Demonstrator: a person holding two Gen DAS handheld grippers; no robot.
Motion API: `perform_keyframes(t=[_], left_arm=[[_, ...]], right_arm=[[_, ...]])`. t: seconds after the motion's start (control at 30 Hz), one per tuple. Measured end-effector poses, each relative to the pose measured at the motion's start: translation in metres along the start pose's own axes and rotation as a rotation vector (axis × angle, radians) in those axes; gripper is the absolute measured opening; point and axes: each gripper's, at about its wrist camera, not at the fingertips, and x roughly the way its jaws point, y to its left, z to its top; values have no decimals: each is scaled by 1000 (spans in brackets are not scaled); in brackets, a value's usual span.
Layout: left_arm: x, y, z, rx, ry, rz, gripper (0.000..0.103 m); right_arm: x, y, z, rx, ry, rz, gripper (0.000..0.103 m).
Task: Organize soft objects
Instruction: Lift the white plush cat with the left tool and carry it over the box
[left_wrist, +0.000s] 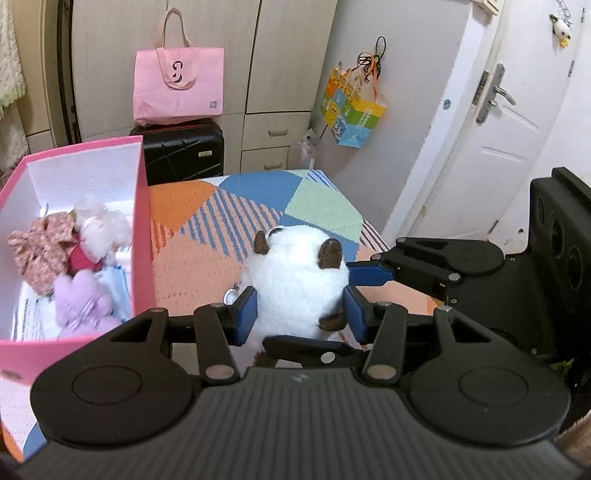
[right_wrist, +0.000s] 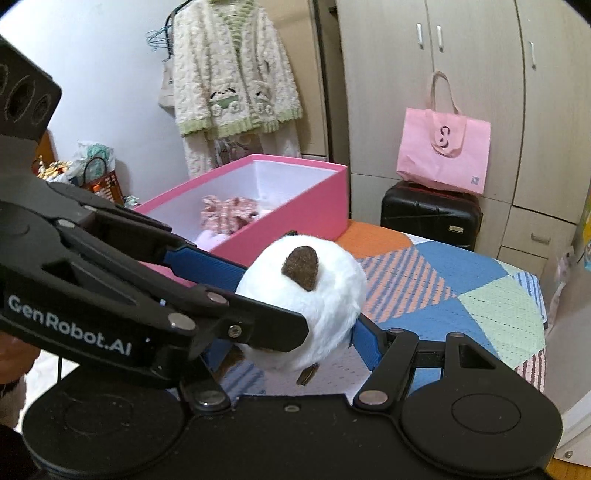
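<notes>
Both tools (left_wrist: 301, 308) clamp plush (left_wrist: 295, 280), face hidden

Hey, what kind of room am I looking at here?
Probably a bedroom: a bed under a patchwork blanket, a tall wardrobe behind it, and a fluffy robe hanging by the wall.

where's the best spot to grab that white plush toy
Grip the white plush toy across its round, squashy body, below the brown ears, fingers on opposite flanks. That widest part fills the gap and gives evenly. The left gripper already clamps it so, and the right gripper pinches it too.
</notes>
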Motion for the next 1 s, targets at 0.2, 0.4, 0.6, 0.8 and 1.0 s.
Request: perform_keyframes(t=[0.2,0.4,0.6,0.8,1.0], left_arm=[[-37,13,-14,-5,5,-19,48],[-71,33,-20,-17,-12,-5,48],[-100,57,-22,-51,-64,19,48],[-116,80,-9,-54,-139,48,48],[-120,101,9,-56,-207,56,48]], right_arm=[[-13,34,6,-8,16,31,73],[-14,63,21,-21,17,69,73],[-3,80,45,8,72,150,75],[8,94,72,-36,33,152,75],[22,94,97,-24,-19,146,75]])
